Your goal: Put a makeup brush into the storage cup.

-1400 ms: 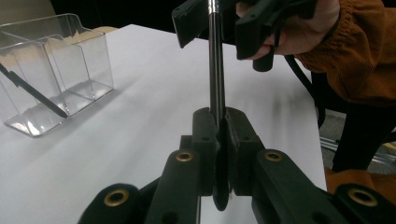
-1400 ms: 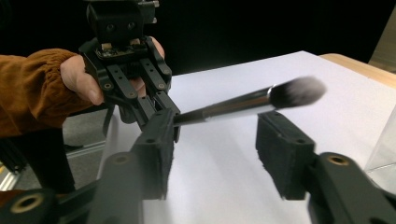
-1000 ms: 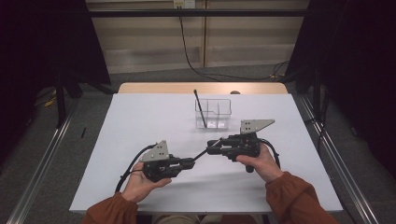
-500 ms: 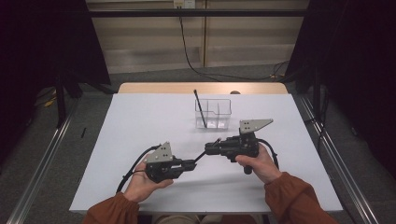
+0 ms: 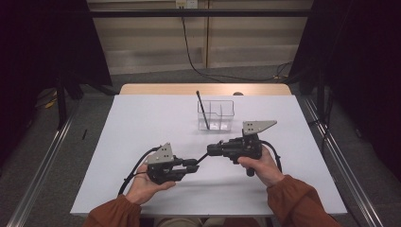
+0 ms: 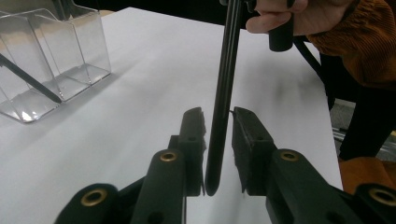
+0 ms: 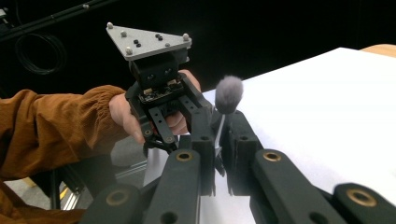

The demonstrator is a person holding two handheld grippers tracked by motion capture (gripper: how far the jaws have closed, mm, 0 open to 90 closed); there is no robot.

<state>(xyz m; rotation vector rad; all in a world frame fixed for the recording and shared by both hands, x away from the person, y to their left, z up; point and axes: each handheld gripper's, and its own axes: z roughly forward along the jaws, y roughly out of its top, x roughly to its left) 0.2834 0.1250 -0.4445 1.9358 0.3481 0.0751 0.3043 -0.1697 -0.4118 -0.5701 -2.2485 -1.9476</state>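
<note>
A black-handled brush [image 5: 202, 158] with a grey fluffy head [image 7: 229, 94] spans the gap between my two grippers over the white table's near middle. My right gripper [image 5: 212, 150] is shut on the brush just below its head [image 7: 218, 121]. My left gripper [image 5: 194, 165] has the black handle [image 6: 226, 70] standing between its jaws; they have just been opening, and a sliver of space shows beside the handle [image 6: 218, 114]. A clear two-part box [image 5: 216, 113] stands farther back, with a thin black stick [image 5: 202, 109] leaning in its left part.
The white table [image 5: 142, 118] has a wooden strip at its far edge. Cables trail from both grippers across the near part of the table. Dark curtains and metal floor rails flank the table on both sides.
The left gripper's jaws have parted slightly off the brush handle, while the right gripper's jaws have closed on the brush. Both hands have stayed in place.
</note>
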